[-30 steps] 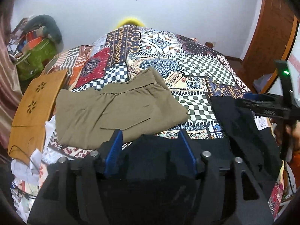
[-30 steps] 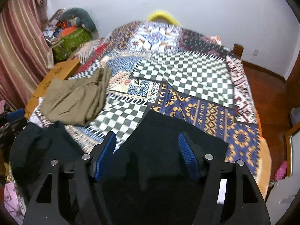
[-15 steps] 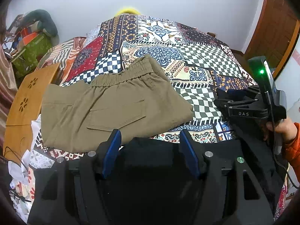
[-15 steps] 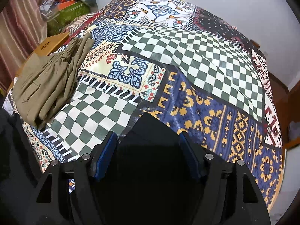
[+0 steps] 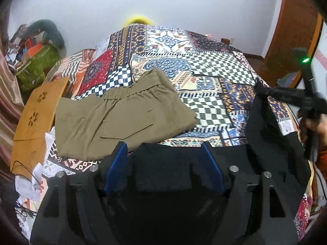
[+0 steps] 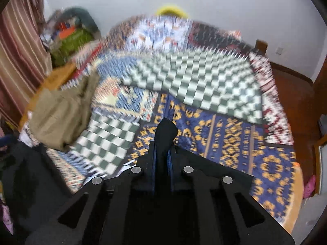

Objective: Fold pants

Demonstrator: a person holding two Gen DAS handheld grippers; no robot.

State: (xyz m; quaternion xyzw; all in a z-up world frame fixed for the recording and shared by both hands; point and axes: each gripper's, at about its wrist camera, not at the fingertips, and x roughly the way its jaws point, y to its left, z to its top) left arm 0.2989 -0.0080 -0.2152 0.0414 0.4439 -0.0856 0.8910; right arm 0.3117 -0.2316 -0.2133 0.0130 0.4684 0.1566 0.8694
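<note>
On patchwork bedspread, right gripper pinching matte black pants, peaked fold

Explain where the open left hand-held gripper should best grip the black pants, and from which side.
Probably the near edge of the black pants, lying between the left hand-held gripper's open fingers. Come straight forward and low: the right hand-held gripper already pinches another part.

Your black pants: dark, matte fabric, lying at near edge of patterned bedspread, one part spread flat, right portion lifted into raised fold. In right wrist view, pinched black tip stands upright above spread. Your olive pants: folded flat, elastic waistband toward far side, back pocket up, just beyond black pair.
</note>
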